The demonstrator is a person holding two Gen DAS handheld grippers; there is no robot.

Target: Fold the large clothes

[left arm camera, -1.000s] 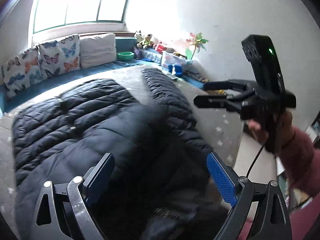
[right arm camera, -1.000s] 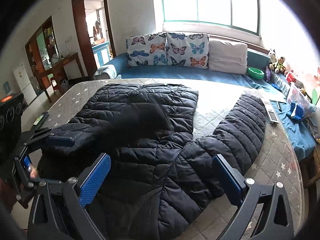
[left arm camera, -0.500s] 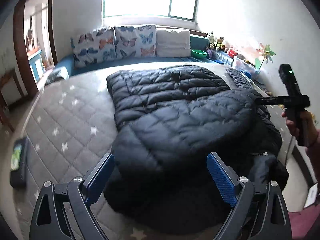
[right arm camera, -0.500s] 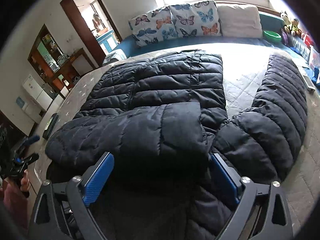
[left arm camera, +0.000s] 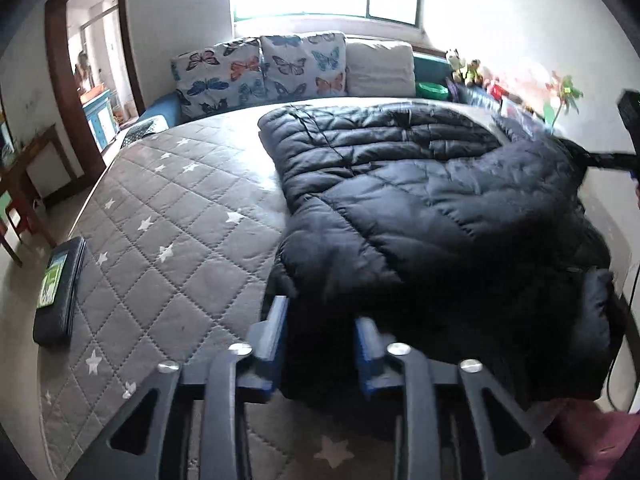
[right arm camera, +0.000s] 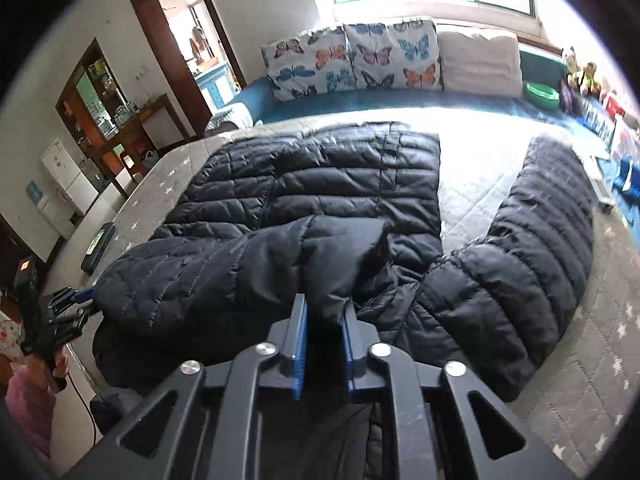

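The right wrist view shows what the left one cuts off: the far sleeve (right arm camera: pixel 536 248) of the black puffer jacket (right arm camera: pixel 320 200) lying stretched out by itself toward the right side of the bed (right arm camera: pixel 600 320), with a strip of bare quilt between it and the jacket body. The left wrist view alone shows the wide bare stretch of grey star-quilted bed (left arm camera: pixel 168 216) to the jacket's left and a dark flat case (left arm camera: pixel 58 292) lying at the bed's left edge.

The jacket (left arm camera: pixel 420 200) lies flat with its long axis running from the near edge of the bed away toward the 2 butterfly cushions (right arm camera: pixel 352 60) under the window. 1 sleeve is folded across the body near the front, lying crosswise.

The left gripper (left arm camera: pixel 320 344) has its jaws closed most of the way, pinching the near-left edge of the jacket between the blue pads (left arm camera: pixel 274 332). The right gripper (right arm camera: pixel 323 344) has its jaws narrowed to a slim gap, clamped on a bunch of the jacket's dark fabric at the end of the folded sleeve.
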